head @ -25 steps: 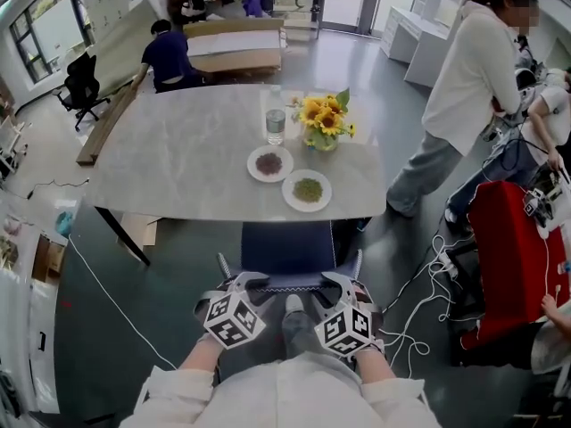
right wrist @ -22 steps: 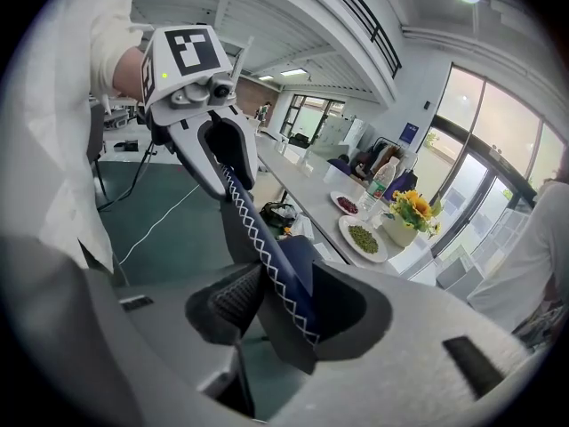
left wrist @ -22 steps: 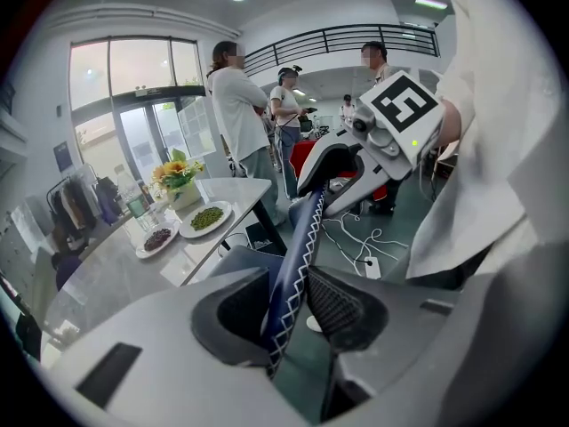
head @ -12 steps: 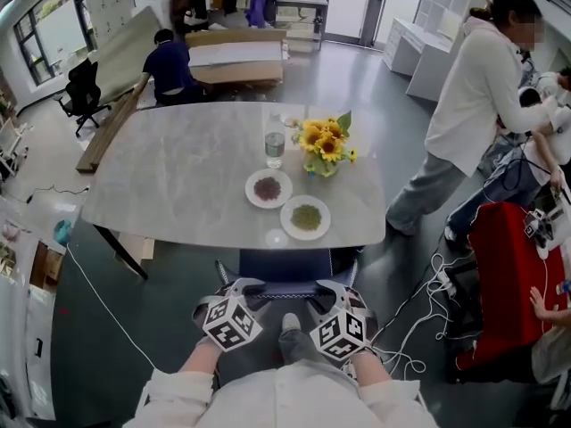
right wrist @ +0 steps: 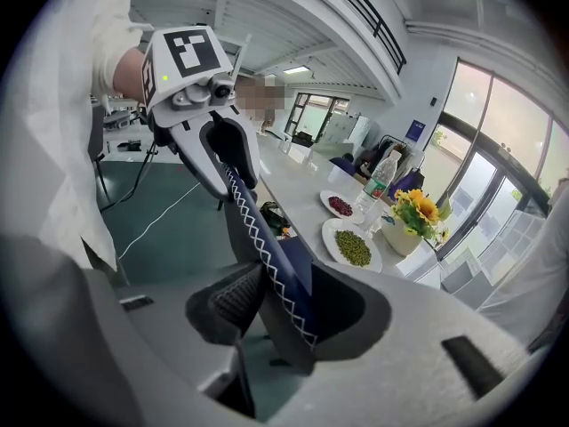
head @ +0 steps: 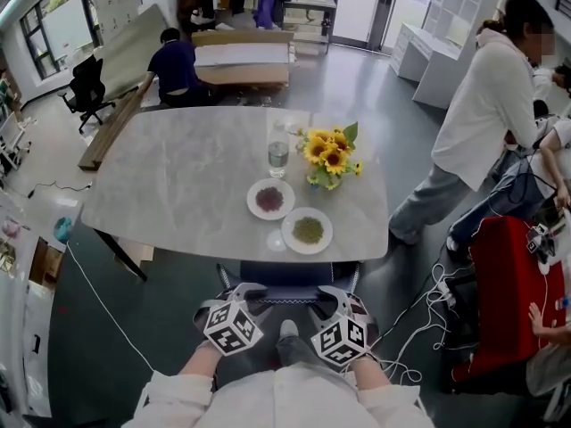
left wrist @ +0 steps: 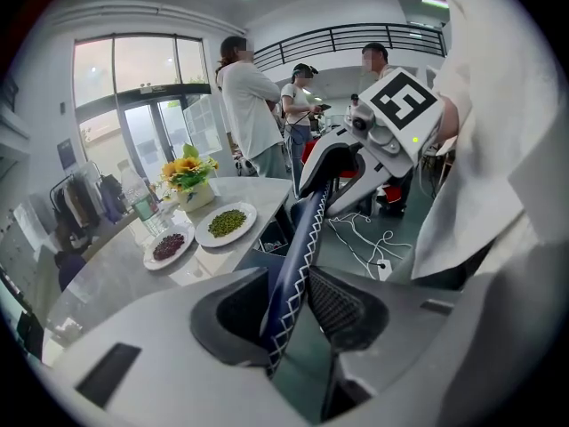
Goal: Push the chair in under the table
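Left gripper (head: 239, 292) is closed partway on the left end of the chair (head: 299, 273) backrest, both pads pressing the dark blue, white-stitched top edge. The chair seat sits mostly beneath the near edge of the marble table (head: 169, 176). Right gripper (head: 332, 296) clamps the backrest's right end in the same manner.

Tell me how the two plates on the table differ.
The farther plate holds dark reddish bits; the nearer plate holds green ones. The farther plate sits beside the water bottle; the nearer plate lies closer to the table edge. Both are round and white.
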`<state>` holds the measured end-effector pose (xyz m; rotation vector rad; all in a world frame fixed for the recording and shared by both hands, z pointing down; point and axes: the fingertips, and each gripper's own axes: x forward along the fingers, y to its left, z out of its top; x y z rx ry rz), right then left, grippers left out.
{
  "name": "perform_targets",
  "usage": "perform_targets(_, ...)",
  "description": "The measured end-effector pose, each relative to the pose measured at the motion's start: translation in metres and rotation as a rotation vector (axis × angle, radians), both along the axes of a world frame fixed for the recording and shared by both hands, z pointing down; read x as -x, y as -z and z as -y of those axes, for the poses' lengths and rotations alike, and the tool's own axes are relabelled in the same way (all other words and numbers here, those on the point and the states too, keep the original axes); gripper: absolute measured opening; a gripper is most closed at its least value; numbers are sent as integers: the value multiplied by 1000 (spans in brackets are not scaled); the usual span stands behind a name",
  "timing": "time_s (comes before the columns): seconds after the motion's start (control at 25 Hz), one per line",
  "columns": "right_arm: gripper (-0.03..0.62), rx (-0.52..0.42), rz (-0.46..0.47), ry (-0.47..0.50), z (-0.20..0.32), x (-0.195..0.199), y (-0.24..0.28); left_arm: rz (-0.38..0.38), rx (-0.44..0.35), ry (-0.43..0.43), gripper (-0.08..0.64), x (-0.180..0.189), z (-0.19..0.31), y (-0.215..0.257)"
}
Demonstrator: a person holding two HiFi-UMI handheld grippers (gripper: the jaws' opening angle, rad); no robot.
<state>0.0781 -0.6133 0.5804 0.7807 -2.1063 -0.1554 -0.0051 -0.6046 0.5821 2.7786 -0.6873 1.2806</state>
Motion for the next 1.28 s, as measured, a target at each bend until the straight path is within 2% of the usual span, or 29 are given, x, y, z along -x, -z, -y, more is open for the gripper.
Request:
perform_targets(0.72, 144, -12, 5, 16, 3, -1, 0, -5, 0, 11, 144, -1, 3, -1)
perform_targets(0.96, 144, 11, 18, 17, -1, 1, 0, -8, 14, 34, 151, 1, 1, -1)
perform_targets(1.28, 146, 40, 29, -5, -3, 1, 0, -7, -33, 68, 154, 1, -1, -1)
